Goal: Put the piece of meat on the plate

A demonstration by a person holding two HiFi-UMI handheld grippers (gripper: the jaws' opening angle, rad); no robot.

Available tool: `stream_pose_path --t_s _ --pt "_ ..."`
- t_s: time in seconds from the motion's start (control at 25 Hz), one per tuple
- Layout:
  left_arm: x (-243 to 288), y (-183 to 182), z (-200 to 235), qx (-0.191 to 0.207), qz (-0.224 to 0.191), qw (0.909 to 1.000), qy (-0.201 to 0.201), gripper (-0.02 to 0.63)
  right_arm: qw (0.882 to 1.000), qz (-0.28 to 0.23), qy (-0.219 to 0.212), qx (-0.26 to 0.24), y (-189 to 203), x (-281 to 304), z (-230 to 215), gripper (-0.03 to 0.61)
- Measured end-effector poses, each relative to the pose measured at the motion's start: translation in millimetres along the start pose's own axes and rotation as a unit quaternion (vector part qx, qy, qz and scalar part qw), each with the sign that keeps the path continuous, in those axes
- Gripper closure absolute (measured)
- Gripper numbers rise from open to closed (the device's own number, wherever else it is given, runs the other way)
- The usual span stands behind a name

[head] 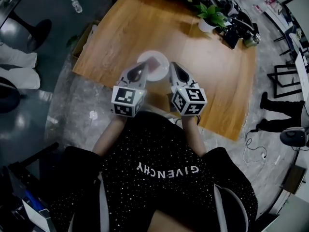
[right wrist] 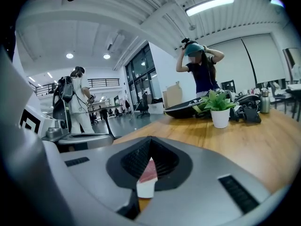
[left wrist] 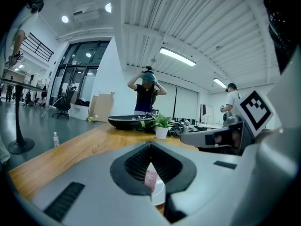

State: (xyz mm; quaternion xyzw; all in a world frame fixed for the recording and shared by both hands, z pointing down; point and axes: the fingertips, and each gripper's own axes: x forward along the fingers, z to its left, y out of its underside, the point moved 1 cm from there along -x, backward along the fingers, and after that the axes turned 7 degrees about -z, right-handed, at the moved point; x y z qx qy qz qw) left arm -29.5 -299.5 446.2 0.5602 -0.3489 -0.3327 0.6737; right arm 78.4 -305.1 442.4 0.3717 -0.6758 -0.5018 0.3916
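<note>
A white plate [head: 159,71] sits on the wooden table [head: 212,71], and a reddish piece of meat [head: 155,62] lies on it. My left gripper [head: 143,66] hovers at the plate's near left rim and my right gripper [head: 173,66] at its near right rim. Both are shut, with nothing between their jaws. In the left gripper view the meat [left wrist: 151,179] and plate [left wrist: 160,193] show through the slit under the closed left gripper [left wrist: 150,144]. The right gripper view shows the meat [right wrist: 148,171] and plate [right wrist: 145,190] below the closed right gripper [right wrist: 149,138].
A potted plant [head: 211,17] and dark gear [head: 239,28] stand at the table's far right. A wide black tray [left wrist: 129,121] lies at the far end. A water bottle [head: 76,5] stands on the floor. People [left wrist: 147,91] stand beyond the table.
</note>
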Motion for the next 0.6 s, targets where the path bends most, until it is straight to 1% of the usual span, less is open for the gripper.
stream_pose_path --t_s 0.16,0.44,0.6 --pt "-1.4 -1.3 -3.1 -0.008 -0.003 1.0 0.003 0.603 1.0 -0.001 0.0 -0.002 0.3 -1.8 3.4 0.568" --pt "-3.7 3.0 -4.0 -0.002 0.007 1.0 0.006 0.603 1.0 -0.004 0.007 0.003 1.2 -3.5 2.7 0.568" --pt "-5.1 6.1 -4.3 -0.01 0.004 0.9999 0.007 0.603 1.0 -0.006 0.006 0.007 3.3 -4.8 4.6 0.568"
